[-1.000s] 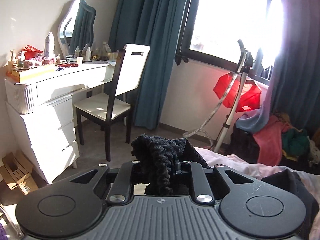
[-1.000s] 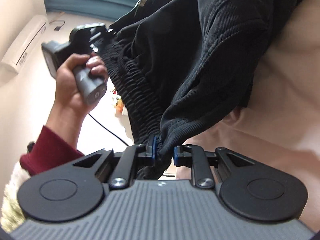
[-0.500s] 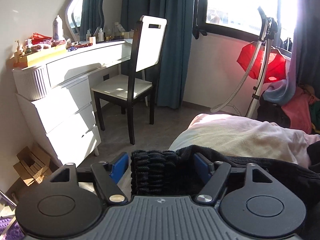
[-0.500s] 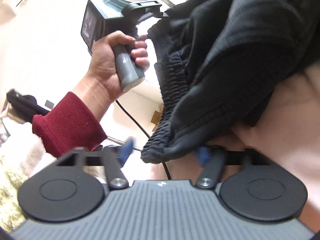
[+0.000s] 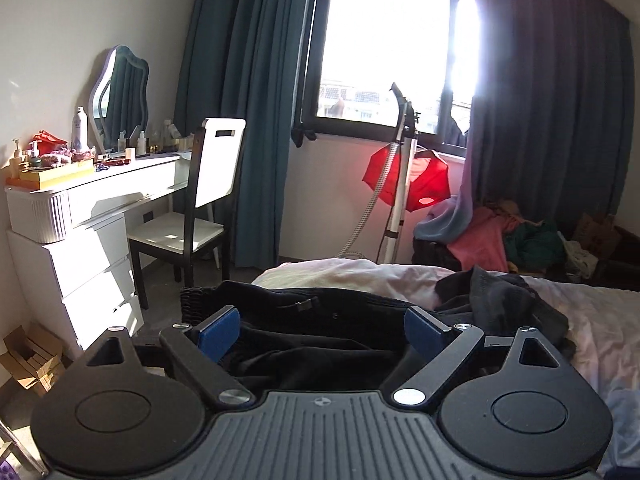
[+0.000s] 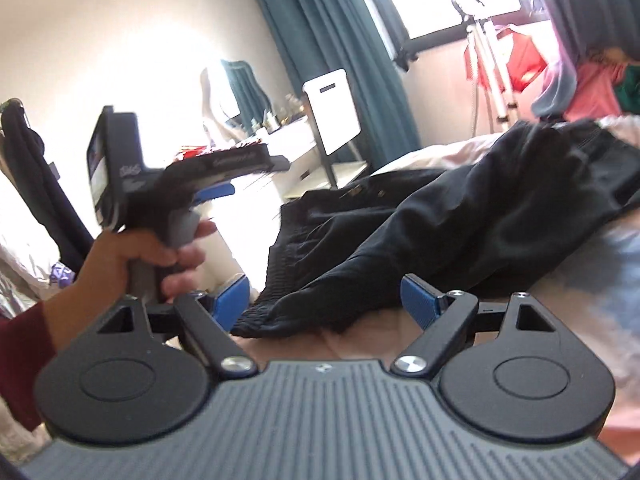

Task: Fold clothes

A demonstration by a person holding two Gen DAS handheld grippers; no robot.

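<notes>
Room: a sunlit bedroom with teal curtains beside a bright window; a bed in pale pink sheets carries the work.
Task's thing: black trousers lie on the bed near its edge, elastic waistband toward the bed's corner, the cloth rumpled and partly doubled over itself rather than flat.
Left gripper: jaws spread wide, holding nothing, with the trousers just ahead of and between the blue pads.
Right gripper: jaws likewise wide apart and empty, poised at the near hem of the trousers.
Person's hand: grips the handle of the left gripper, red sleeve at the wrist.
Stage: judged from the bunched cloth, the fold is not yet neat; whether this is a laying-out or a mid-fold pause cannot be told.
Risk, slipping: the waistband sits at the bed's edge, so a careless tug could drag the trousers off onto the floor.
Risk, bad pinch: layers overlap, so jaws closing here may catch one layer only, or several, and skew the fold.
Risk, creases: folding over the existing wrinkles would lock them in.
Around: a white dressing counter with mirror and bottles, a white-backed chair, a garment steamer stand with a red garment, and a clothes heap by the curtain.
In the way: nothing lies on the trousers; only the heap stands close beyond the bed.
</notes>
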